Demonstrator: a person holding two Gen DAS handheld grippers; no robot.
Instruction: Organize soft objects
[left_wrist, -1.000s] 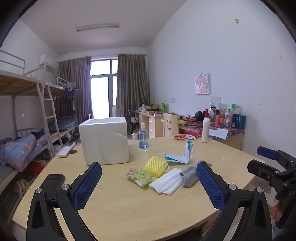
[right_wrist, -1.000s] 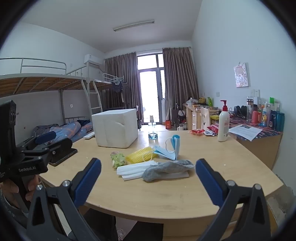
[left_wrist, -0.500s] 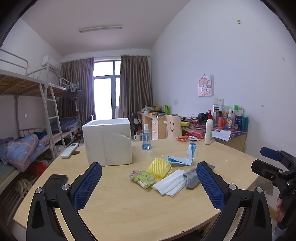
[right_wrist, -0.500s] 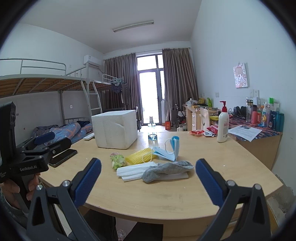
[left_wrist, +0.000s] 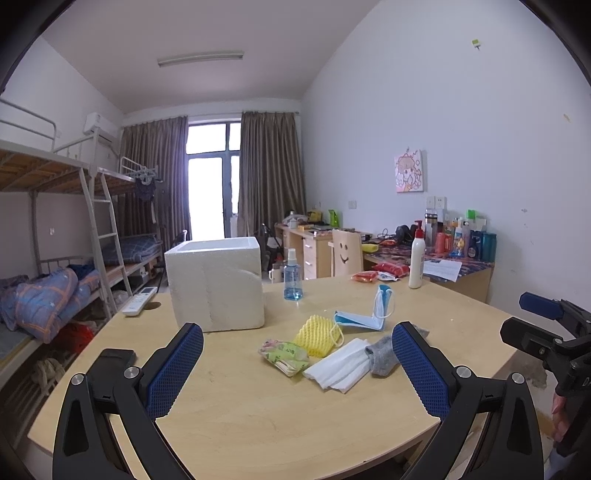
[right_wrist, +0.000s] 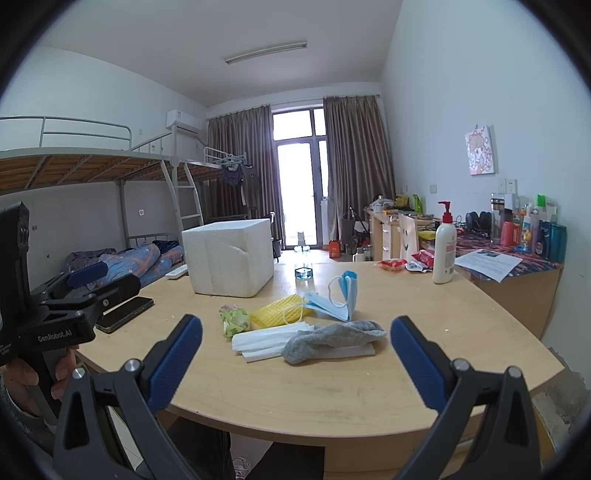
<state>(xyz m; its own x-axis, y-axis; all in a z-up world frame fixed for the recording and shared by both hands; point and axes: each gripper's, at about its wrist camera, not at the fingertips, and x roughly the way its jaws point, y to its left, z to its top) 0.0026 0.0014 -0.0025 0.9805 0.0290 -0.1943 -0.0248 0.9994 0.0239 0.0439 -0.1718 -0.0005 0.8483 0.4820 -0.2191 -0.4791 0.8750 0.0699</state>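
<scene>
Grippers wide, nothing held

Your left hand-held gripper (left_wrist: 295, 363) and right hand-held gripper (right_wrist: 295, 354) both gape wide, empty, over the desk's (left_wrist: 240, 417) near edge. Mid-desk the soft things cluster: grey sock (right_wrist: 332, 338) across white cloths (right_wrist: 266, 339), yellow net (left_wrist: 318, 335), blue mask (left_wrist: 364, 315), green pouch (left_wrist: 284, 354). Foam box (left_wrist: 216, 282) sits toward the far left.
</scene>
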